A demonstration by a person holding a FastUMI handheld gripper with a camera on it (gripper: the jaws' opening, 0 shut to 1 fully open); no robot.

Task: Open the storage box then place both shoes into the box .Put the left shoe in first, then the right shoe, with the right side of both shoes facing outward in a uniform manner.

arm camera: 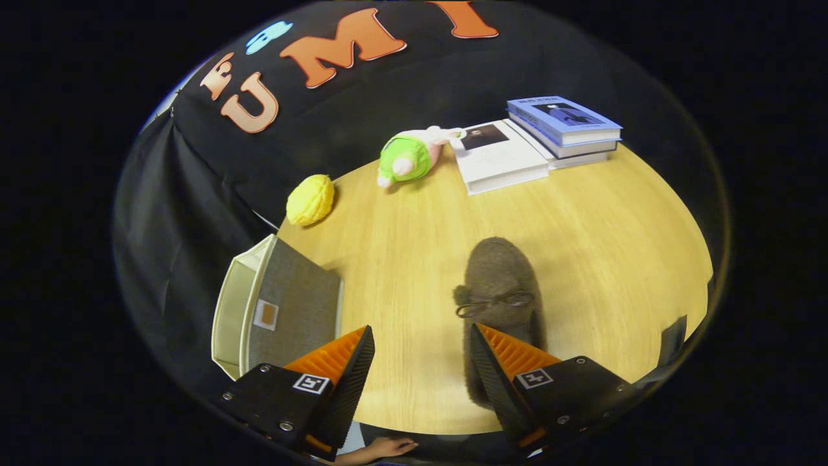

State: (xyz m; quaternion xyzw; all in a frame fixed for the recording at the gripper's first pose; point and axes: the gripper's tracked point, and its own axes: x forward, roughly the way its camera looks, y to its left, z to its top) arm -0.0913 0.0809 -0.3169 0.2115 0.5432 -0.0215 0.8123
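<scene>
**One shoe under the right finger, storage box at lower left**

Two gripper (420,362) fingers fill the bottom of the frame, spread wide apart with bare wood between them and nothing clamped. Each finger carries one square marker on its block. Below them, at the very bottom centre, one hand (381,448) rests at the near edge of the table.

One shoe (498,285), brown and fuzzy with a small bow across its top, lies on the wooden table (614,259) just right of centre. Its toe points up the frame, and its near end passes under the right finger, which overlaps it; whether that finger touches the shoe cannot be told. The left finger stands well apart from the shoe.

One storage box (284,310) sits at the lower left of the frame, at the table's left edge, just beyond the left finger. It has a grey fabric face with one small label patch, and a cream side panel showing on its left. What it holds cannot be seen from this angle.

Toward the top of the frame, along the far edge of the table, lie one yellow plush toy (310,200) at upper left, one green and pink plush toy (407,156) near upper centre, and books (537,145) at upper right: one white book lying flat, touching the plush toy, and beside it a stack of two with a blue cover on top.
</scene>
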